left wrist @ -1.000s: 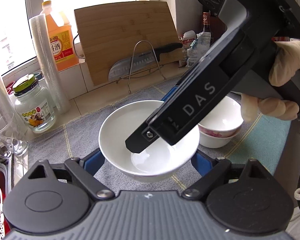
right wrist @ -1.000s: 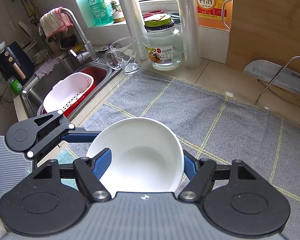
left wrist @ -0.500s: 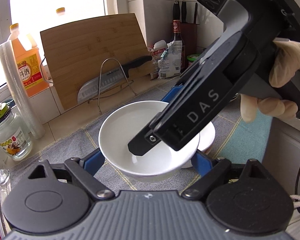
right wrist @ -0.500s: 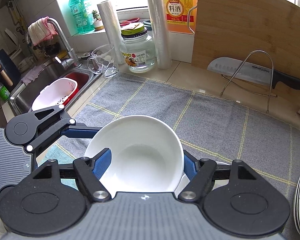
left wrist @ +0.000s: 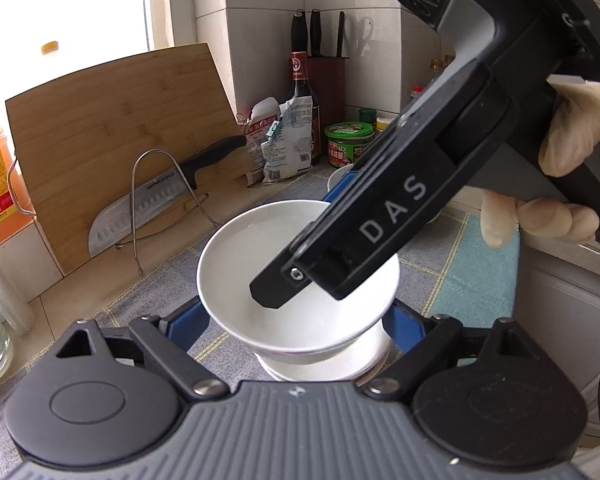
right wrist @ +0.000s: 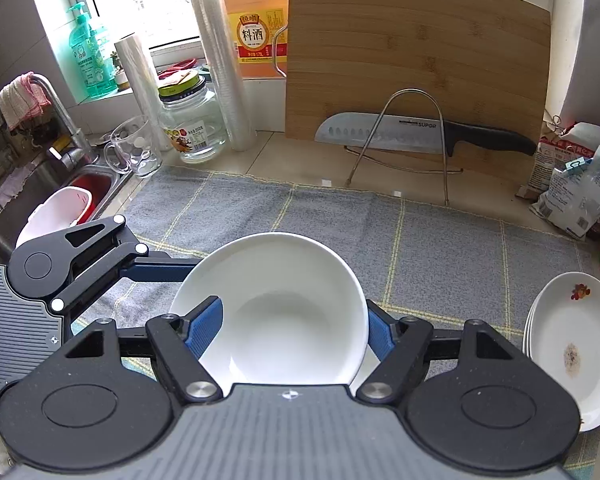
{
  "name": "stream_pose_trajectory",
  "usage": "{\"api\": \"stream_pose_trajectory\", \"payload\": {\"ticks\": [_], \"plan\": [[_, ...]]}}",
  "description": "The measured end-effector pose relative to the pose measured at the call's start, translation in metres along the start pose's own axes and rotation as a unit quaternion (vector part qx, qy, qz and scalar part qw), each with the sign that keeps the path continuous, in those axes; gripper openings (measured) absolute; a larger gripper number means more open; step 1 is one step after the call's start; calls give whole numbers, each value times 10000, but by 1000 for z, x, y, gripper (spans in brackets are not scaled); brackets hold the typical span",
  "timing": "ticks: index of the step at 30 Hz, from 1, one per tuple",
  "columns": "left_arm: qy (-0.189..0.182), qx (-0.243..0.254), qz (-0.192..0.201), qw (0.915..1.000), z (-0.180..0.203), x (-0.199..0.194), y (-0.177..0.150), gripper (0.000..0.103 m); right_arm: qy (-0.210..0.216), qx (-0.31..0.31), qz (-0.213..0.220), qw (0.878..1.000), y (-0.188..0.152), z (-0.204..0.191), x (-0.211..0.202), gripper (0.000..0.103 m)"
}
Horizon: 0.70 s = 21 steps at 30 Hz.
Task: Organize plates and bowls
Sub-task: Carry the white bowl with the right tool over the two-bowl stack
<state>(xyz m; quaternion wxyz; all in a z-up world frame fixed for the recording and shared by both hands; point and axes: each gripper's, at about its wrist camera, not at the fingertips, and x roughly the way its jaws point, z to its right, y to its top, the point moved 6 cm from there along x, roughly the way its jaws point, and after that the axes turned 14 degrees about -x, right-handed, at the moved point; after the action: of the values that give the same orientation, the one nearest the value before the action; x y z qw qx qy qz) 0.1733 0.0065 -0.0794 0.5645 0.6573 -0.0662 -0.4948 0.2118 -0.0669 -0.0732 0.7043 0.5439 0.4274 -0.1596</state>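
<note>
A plain white bowl [left wrist: 260, 248] hangs above the counter, held by both grippers. My left gripper [left wrist: 296, 320] is shut on it, a blue pad against each side of its lower wall. My right gripper [right wrist: 294, 332] is shut on the same bowl [right wrist: 276, 304]; one black finger [left wrist: 274, 294] reaches down inside it and the blue one passes outside the far rim. A gloved hand [left wrist: 572, 136] holds that gripper. Directly below the bowl sits a stack of white bowls [left wrist: 328, 368]. A stack of white plates [right wrist: 572, 340] lies at the right.
A grey checked mat [right wrist: 440, 240] covers the counter. At the back stand a bamboo cutting board [right wrist: 416, 48], a knife on a wire rack [right wrist: 404, 132], bags and bottles [left wrist: 284, 136], a glass jar [right wrist: 192, 124] and a mug [right wrist: 134, 152]. The sink [right wrist: 96, 184] lies far left.
Both grippers carried the bowl rightward along the counter, away from the sink. The stacked bowls slid from beside it to right under it, and the plates came into view.
</note>
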Motion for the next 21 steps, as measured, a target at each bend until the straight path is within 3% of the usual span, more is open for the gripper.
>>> {"api": "stream_pose_trajectory", "payload": {"ticks": [21], "plan": [[-74, -8, -439, 9990, 4, 37, -19, 92, 57, 436, -328, 9985, -29, 24, 26, 79]]}}
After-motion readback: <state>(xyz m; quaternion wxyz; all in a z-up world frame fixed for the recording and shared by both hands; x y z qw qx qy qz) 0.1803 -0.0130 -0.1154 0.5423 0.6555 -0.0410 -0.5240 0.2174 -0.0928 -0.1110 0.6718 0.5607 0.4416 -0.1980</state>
